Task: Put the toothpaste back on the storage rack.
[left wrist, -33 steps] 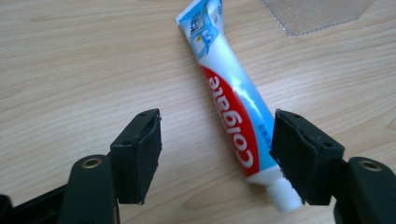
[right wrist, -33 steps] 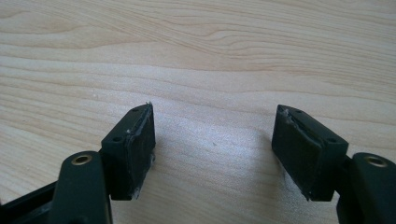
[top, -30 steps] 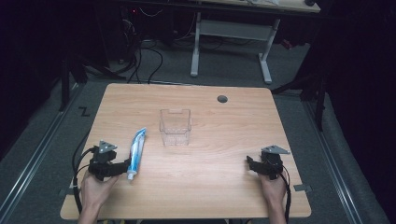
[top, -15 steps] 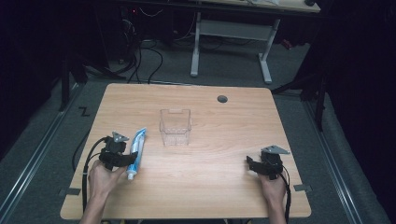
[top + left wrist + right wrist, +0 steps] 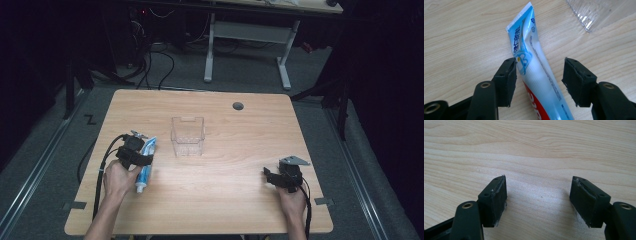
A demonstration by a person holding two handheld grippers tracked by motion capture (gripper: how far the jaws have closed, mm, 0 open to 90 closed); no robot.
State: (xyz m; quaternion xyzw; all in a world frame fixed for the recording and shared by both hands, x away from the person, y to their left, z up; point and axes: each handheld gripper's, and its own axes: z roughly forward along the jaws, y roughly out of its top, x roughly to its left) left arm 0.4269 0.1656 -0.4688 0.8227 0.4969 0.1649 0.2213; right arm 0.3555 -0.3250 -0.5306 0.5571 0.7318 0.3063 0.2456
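Observation:
A blue, white and red toothpaste tube (image 5: 145, 167) lies on the wooden table (image 5: 225, 205), left of centre. My left gripper (image 5: 142, 158) straddles it mid-length. In the left gripper view the tube (image 5: 536, 67) runs between the jaws: one pad touches its edge, the other stands clear of it. These jaws have just been closing and do not clamp the tube. My right gripper (image 5: 268, 175) rests near the table's front right, open over bare wood (image 5: 539, 200).
A clear plastic container (image 5: 188, 136) stands upright at mid-table, just right of the tube; its corner shows in the left gripper view (image 5: 596, 12). A round cable hole (image 5: 238, 106) is at the back. Desk legs and cables lie beyond the far edge.
My left hand has moved forward and to the right, bringing its jaws over the toothpaste tube, and the jaws have narrowed. The tube, container and right hand have stayed put.

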